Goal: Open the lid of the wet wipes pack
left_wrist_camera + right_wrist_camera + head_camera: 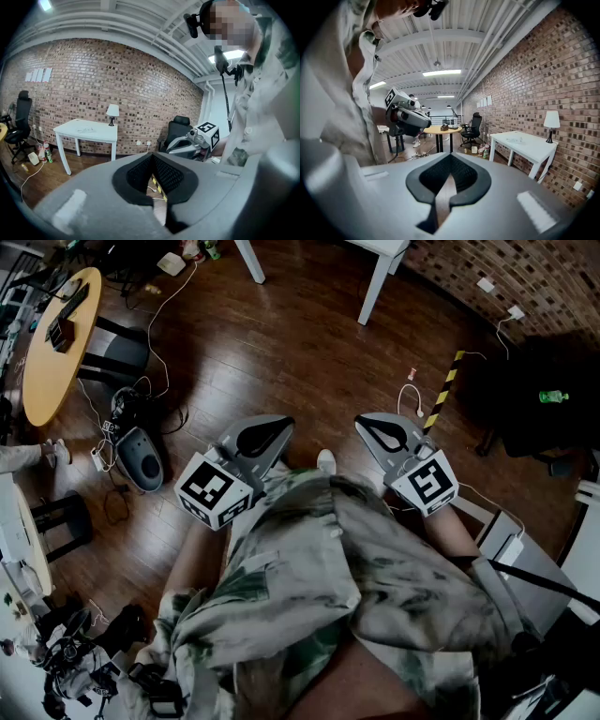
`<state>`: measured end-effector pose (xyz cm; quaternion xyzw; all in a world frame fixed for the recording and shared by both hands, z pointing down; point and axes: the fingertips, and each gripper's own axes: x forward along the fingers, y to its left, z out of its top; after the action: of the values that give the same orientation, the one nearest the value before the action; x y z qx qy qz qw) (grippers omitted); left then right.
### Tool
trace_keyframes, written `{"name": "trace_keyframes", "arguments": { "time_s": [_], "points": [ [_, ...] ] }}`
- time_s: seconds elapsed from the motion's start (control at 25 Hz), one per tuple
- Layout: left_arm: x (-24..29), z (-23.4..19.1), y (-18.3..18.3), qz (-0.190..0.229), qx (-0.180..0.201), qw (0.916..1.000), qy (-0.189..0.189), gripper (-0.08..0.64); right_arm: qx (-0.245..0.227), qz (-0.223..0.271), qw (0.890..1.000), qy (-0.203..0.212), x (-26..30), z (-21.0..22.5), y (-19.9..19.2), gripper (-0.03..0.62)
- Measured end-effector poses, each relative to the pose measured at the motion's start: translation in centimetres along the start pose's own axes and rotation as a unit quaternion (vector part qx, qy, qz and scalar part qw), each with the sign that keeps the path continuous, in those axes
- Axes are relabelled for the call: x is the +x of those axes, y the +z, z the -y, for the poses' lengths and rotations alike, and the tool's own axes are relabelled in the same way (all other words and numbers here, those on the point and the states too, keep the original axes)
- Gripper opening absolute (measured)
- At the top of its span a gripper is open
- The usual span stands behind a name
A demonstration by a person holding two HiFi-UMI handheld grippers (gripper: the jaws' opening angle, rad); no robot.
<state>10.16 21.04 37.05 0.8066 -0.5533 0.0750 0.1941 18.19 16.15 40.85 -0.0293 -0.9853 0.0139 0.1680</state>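
Starting at the left of the head view, a round wooden table [42, 357] stands well away across the dark floor [281, 343], with nothing on it that reads as a wet wipes pack. The left gripper [274, 430] hangs just in front of the person's shirt [309, 559], pointing out over the boards. Its own view shows the jaws brought together at the tips [153, 160], with only floor visible through the hollow behind them. The right gripper [373, 427] sits level with it, a small gap apart, and its jaws likewise meet at the tips [450, 158] around nothing.

Farther right, against the brick wall, stands a white table [524, 142] with a lamp [551, 121]. Its top shows only some faint, flat marks that cannot be made out.

The wet wipes pack appears in no view, so which way it lies, how its long axis runs, and which gripper is nearer cannot be told. In my judgement the task has not begun, and the next move calls for finding the pack first.
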Motion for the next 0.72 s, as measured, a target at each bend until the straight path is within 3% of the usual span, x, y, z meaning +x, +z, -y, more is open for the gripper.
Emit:
{"name": "trace_keyframes", "arguments": {
  "time_s": [0.44, 0.72],
  "points": [
    [6.2, -8.5, 1.4, 0.004, -0.009, 0.9995, -0.029, 0.002, 0.004, -0.011, 1.000, -0.015, 5.8, 7.2, 0.2, 0.006],
    [14.4, -17.1, 5.3, 0.013, 0.008, 0.9979, -0.062, 0.002, 0.010, -0.022, 0.999, -0.039, 10.1, 17.3, 1.2, 0.006]
  ]
}}
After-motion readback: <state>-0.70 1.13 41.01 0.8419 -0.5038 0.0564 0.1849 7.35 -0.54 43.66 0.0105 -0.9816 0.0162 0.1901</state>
